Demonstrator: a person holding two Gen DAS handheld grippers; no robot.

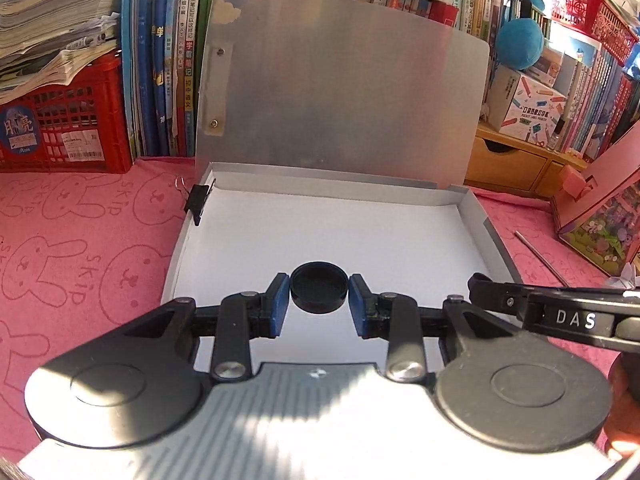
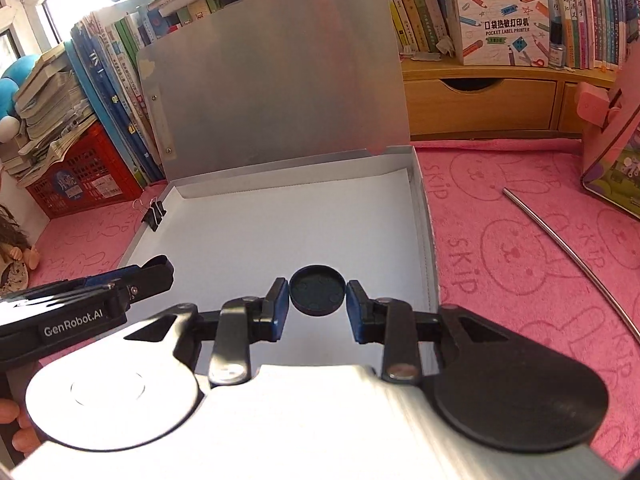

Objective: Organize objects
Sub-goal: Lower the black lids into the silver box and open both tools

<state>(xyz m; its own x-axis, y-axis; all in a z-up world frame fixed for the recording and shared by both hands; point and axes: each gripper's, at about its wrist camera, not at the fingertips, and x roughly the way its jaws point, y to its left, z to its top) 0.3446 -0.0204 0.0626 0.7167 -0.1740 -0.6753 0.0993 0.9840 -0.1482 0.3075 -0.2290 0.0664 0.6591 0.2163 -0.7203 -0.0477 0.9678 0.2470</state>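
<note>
Left wrist | left claw grips round black ribbed cap | smooth grey box

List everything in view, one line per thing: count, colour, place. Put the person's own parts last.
Flat grey file box: one, grey, lid up, on the cloth.
White paper sheet: one, white, inside the box.
Black binder clip: one, black, on the box's left wall.
Round black caps: two, black, one in each tool.
Thin metal rod: one, silver, on the cloth right of the box.
Pink rabbit-print cloth: one, pink, under everything.
Red plastic crate: one, red, back left, papers stacked on it.
Upright books: many, mixed colours, behind the box.
Left tool: one, black with blue pads, holding a cap.
Right tool: one, same, holding a cap.
</note>
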